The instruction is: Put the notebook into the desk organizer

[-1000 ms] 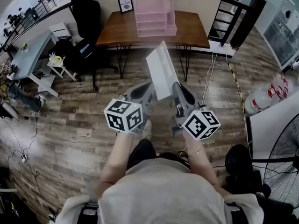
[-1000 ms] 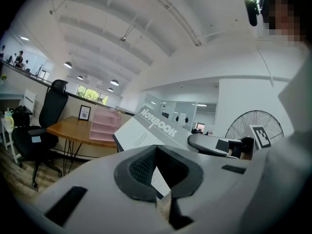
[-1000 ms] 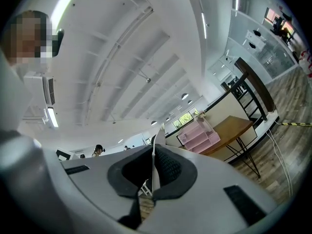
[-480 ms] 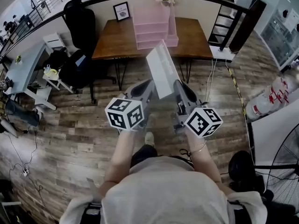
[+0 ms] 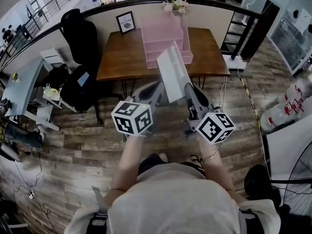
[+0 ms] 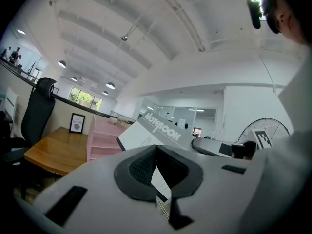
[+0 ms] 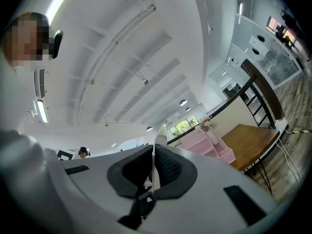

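A white and grey notebook is carried tilted in front of me, and both grippers hold its lower edge. My left gripper is shut on its left corner. In the left gripper view the cover printed NOTEBOOK rises out of the closed left gripper. My right gripper pinches the right side. In the right gripper view the notebook shows edge-on in the shut right gripper. The pink desk organizer stands ahead on the wooden desk, apart from the notebook.
A framed picture and a vase of flowers stand at the desk's back edge. A black office chair is left of the desk. Stairs with a dark railing lie to the right. Large water bottles sit at the far right.
I have walked toward the desk, so the desk and the organizer look larger and nearer. Both grippers still hold the notebook in the same pose.
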Motion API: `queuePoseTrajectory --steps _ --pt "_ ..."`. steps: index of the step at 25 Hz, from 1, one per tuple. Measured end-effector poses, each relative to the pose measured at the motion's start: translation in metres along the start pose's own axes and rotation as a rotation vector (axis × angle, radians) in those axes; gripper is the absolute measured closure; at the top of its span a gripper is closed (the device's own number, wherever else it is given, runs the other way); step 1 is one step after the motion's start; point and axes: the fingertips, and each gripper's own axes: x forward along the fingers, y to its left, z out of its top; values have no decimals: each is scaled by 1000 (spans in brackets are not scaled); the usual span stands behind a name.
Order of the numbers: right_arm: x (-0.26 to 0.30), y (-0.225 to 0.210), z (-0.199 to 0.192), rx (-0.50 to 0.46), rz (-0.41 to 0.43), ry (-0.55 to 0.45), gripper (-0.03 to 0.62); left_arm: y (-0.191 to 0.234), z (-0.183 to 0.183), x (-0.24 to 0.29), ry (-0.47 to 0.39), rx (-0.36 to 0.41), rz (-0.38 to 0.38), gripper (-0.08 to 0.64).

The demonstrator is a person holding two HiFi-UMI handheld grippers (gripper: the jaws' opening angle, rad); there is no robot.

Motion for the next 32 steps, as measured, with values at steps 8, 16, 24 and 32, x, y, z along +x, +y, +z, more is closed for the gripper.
queuePoseTrajectory --steps 8,16,24,32 --pt "44 -15 -17 13 -23 38 572 44 3 22 27 -35 -5 549" --pt "79 -34 -26 33 -25 57 572 69 1 43 38 -52 1 549" --pt "143 -64 -15 73 11 18 572 120 18 78 33 -48 54 549" --pt "213 -106 22 78 61 -31 572 159 48 144 21 -24 71 549"
